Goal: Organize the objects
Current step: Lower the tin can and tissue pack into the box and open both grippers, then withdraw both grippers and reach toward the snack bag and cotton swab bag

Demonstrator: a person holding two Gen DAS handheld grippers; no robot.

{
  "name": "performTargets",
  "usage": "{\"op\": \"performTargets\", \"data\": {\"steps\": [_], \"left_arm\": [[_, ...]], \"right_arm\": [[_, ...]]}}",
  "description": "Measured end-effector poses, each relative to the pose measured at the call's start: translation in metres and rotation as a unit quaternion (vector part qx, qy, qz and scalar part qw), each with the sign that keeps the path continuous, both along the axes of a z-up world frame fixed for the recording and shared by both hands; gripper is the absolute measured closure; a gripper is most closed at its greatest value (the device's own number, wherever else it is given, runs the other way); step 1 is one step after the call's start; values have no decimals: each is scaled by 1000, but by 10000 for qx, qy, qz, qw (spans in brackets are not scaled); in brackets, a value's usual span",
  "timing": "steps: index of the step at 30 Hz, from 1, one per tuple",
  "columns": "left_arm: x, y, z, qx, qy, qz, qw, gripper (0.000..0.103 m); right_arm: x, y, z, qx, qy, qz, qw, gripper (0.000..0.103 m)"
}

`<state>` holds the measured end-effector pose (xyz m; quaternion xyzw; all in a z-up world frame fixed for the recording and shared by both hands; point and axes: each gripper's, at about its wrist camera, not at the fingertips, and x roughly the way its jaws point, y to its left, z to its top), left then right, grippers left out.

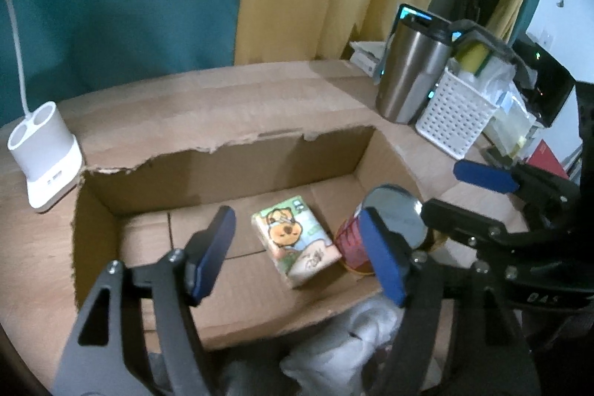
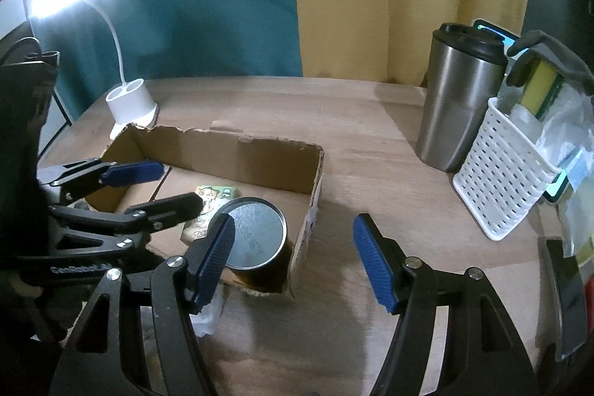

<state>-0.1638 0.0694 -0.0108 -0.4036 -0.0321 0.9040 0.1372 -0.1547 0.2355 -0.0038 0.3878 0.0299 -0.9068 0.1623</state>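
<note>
While both grippers hung over the cardboard box (image 1: 222,166), nothing was clamped in either. The left gripper (image 1: 297,255) stood spread above the box floor, its blue pads apart on either side of the tissue pack (image 1: 295,240) without touching it. That pack lay flat inside the box, a small soft rectangle printed with a cartoon bear on green and cream. Just beside it, against the box's right-hand wall, stood the can (image 2: 252,232), upright, red-sided with a plain silver lid. The right gripper (image 2: 293,262) was likewise released, its jaws wide over the box's near right corner, one pad in front of the can's lid and the other over bare table (image 2: 371,136) outside the box. Beyond the box stood a white lamp base (image 1: 41,151), a steel tumbler (image 2: 460,106) and a white basket (image 2: 505,180).
</note>
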Motion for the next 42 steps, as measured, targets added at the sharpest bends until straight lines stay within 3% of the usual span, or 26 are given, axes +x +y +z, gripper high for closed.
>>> {"op": "performTargets", "data": {"steps": [2, 11, 14, 24, 27, 42], "left_arm": [[5, -2, 4, 6, 66, 33, 10000, 26], [29, -13, 20, 54, 307, 124, 9994, 26], [37, -16, 24, 58, 365, 153, 9992, 25], [62, -29, 34, 164, 524, 260, 9982, 19], [68, -34, 34, 260, 539, 316, 9977, 11], [101, -55, 30, 239, 558, 511, 9968, 11]], "right_arm": [[2, 0, 1, 1, 6, -17, 10000, 33], [15, -1, 7, -99, 60, -112, 9999, 33], [19, -1, 10, -147, 71, -126, 9998, 23], [33, -8, 13, -163, 121, -119, 9997, 23], [38, -11, 15, -152, 120, -95, 9998, 23], [62, -30, 12, -86, 122, 87, 9999, 23]]}}
